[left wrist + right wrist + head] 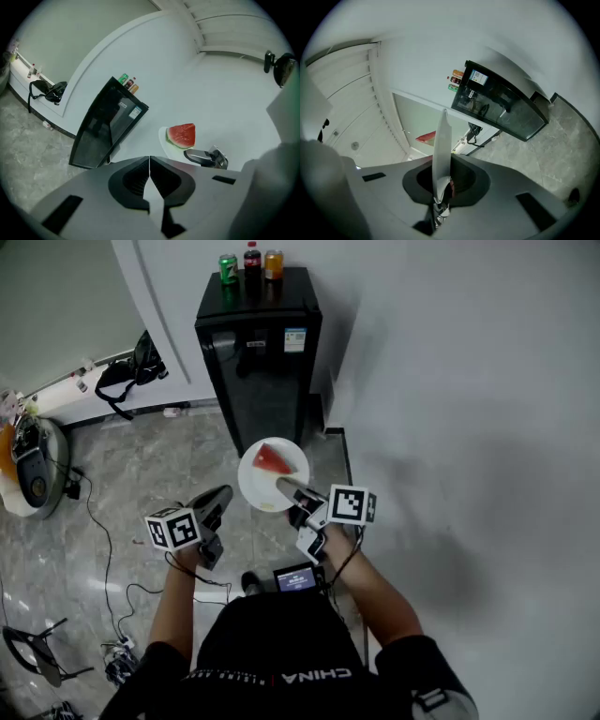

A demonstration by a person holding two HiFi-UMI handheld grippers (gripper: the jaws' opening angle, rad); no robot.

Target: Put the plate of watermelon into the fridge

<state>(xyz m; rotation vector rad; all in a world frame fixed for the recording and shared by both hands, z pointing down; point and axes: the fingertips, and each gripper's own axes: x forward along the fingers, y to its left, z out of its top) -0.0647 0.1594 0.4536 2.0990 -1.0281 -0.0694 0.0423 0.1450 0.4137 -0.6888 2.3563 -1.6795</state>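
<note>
1. The plate point(263, 491) was held in the air in front of the person, above the floor point(141, 465) and short of the fridge point(261, 352). It was white, round and roughly level.
2. One wedge of watermelon point(272, 458) lay loose on the plate's far half, with nothing securing it.
3. The right gripper point(287, 487) was clamped on the plate's near rim. Its own view showed the rim edge-on, pinched between nearly closed jaws.
4. Handling, as judged: the plate looked stiff, smooth and light, but it was carried from one edge only, so the weight hung out beyond the jaws. The wet wedge would likely slide if the plate tipped. The rim was the only practical hold, and a deep bite there with a level carry appeared advisable.
5. The left gripper point(217, 498) stood just left of the plate, clear of it, jaws closed together on nothing.
6. The fridge door appeared closed, with three drinks point(249, 262) standing on top. The empty left gripper looked best placed to open it.
</note>
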